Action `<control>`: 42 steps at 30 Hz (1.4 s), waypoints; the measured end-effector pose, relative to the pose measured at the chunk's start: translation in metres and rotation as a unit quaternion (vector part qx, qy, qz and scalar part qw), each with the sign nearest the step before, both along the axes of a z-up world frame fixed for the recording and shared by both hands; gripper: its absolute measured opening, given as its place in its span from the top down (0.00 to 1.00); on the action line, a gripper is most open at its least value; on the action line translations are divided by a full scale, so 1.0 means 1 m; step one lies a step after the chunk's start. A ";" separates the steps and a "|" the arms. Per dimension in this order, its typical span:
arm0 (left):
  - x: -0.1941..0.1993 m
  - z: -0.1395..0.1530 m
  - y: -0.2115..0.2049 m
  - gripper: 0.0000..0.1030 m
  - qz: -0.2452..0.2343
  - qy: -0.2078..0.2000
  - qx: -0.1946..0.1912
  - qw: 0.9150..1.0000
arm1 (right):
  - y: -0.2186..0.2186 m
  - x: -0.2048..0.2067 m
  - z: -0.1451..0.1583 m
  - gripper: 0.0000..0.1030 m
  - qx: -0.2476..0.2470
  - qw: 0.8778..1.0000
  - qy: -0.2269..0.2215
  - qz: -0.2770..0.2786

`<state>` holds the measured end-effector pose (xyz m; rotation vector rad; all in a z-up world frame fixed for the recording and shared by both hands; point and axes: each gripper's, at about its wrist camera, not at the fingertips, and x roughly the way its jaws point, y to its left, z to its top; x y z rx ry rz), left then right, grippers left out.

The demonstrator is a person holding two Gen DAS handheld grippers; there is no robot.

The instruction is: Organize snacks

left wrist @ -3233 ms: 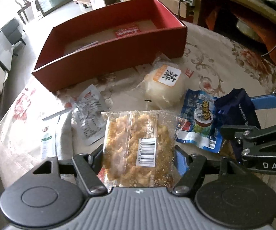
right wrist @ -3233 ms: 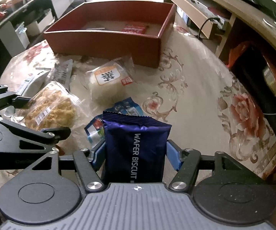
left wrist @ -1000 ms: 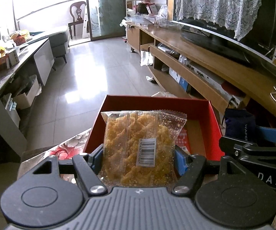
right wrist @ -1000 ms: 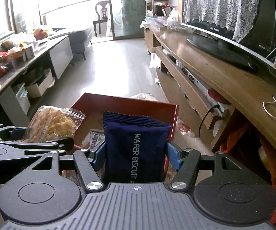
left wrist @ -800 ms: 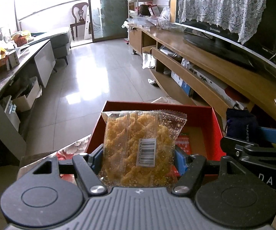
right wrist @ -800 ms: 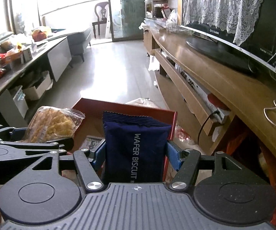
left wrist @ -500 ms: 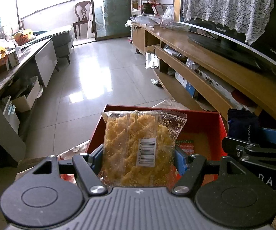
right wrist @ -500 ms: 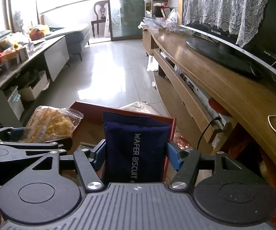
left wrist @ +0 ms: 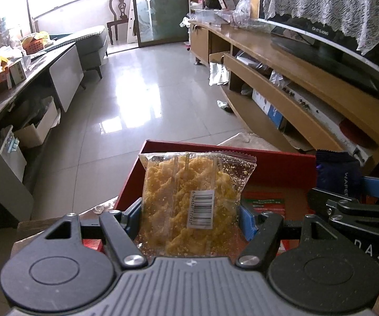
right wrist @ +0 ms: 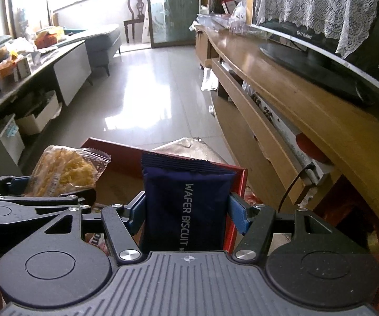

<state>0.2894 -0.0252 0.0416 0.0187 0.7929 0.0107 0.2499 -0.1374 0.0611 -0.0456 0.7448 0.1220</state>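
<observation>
The left gripper (left wrist: 190, 217) is clamped on a clear packet of yellow fried snacks (left wrist: 189, 200), its blue pads pressing the packet's two sides, with the barcode sticker facing the camera and the crimped top edge standing upright. The packet hangs above the left part of the red box (left wrist: 273, 163), whose far wall shows behind its top edge and whose left wall runs down past the packet's left side. Inside the box, a flat red and green snack packet (left wrist: 264, 204) lies on the brown floor, just right of the held packet. To the right of that, the right gripper (right wrist: 186, 217) is closed on a dark blue wafer biscuit pack (right wrist: 186, 202), gripped at both sides and held upright with its white lettering running down the front. This pack sits over the right end of the box, near the far right corner, and the box's right wall shows just beside it. The two grippers stand side by side, close but not touching, both above the box. Beyond the box lie a shiny tiled floor (left wrist: 126, 100) and, along the right, a long wooden TV cabinet (right wrist: 308, 121).
</observation>
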 end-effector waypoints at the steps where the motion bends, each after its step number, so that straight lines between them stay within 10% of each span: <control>1: 0.002 -0.003 0.000 0.29 0.001 0.002 0.002 1.000 | 0.001 0.002 -0.001 0.31 0.000 1.000 0.002 0.000; 42: 0.033 -0.061 -0.001 0.24 0.013 0.057 0.042 0.997 | 0.007 0.034 -0.054 0.22 -0.035 0.997 0.062 0.013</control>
